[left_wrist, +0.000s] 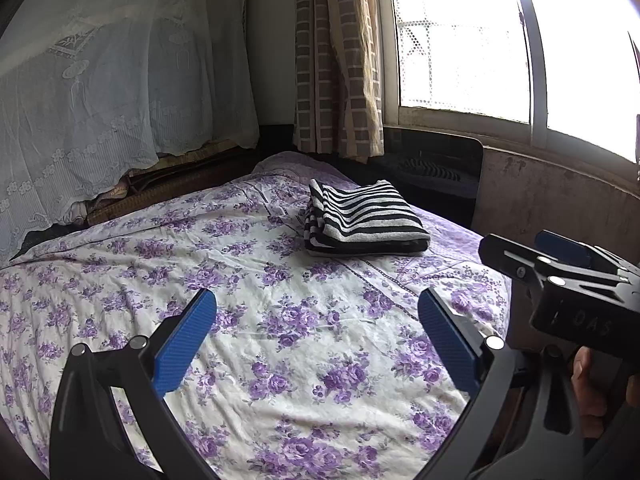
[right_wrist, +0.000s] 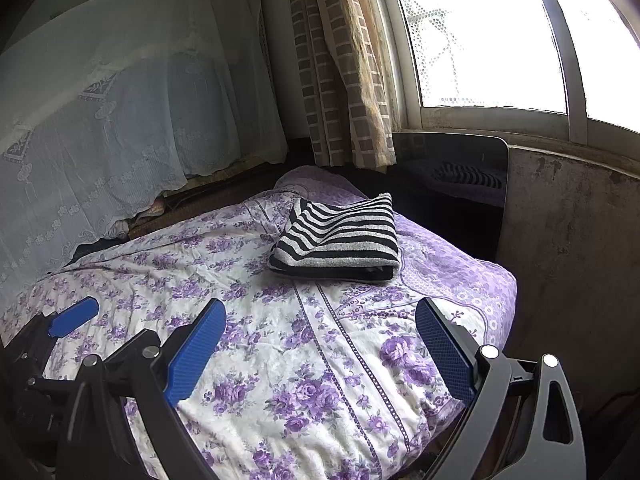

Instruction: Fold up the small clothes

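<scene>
Both grippers hover spread wide and empty over the near part of the bed [left_wrist: 120, 264]: the left gripper [left_wrist: 318, 334] and, beside it, the right gripper [right_wrist: 320, 338]. Straight ahead of both, well apart from the fingers, the folded striped garment [left_wrist: 362, 218] lies near the bed's far right corner, below the window [left_wrist: 460, 40]. Its long axis seems to run across the bed. I judge the right gripper slightly nearer.
</scene>
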The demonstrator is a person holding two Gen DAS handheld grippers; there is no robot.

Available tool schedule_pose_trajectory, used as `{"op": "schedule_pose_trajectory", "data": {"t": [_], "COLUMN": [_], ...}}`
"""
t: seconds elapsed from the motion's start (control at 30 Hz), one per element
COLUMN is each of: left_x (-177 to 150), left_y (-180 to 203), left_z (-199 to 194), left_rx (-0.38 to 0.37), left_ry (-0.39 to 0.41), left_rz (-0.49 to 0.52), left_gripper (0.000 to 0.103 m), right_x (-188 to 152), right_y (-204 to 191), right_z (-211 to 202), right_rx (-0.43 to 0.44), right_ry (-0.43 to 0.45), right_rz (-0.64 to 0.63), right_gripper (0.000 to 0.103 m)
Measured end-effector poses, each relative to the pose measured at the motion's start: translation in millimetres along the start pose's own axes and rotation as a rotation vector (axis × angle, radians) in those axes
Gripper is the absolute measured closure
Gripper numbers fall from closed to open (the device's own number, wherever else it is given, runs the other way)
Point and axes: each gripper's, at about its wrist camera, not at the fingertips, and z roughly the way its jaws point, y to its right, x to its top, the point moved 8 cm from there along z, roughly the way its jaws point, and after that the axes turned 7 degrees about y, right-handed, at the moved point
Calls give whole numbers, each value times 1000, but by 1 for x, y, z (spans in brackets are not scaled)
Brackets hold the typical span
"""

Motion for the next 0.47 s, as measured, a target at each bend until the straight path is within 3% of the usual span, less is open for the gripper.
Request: {"op": "schedule_pose_trajectory", "data": {"t": [0.47], "left_x": [-1], "left_y": [3], "left_z": [0], "left_rx": [-16], "left_ry": [-12], "left_rz": [-2], "left_gripper": [5], "right_x": [0], "right_y": [-1], "right_z": [-1], "right_rx": [0], "right_ry": [2], "right_rz": [1], "right_gripper": [7]}}
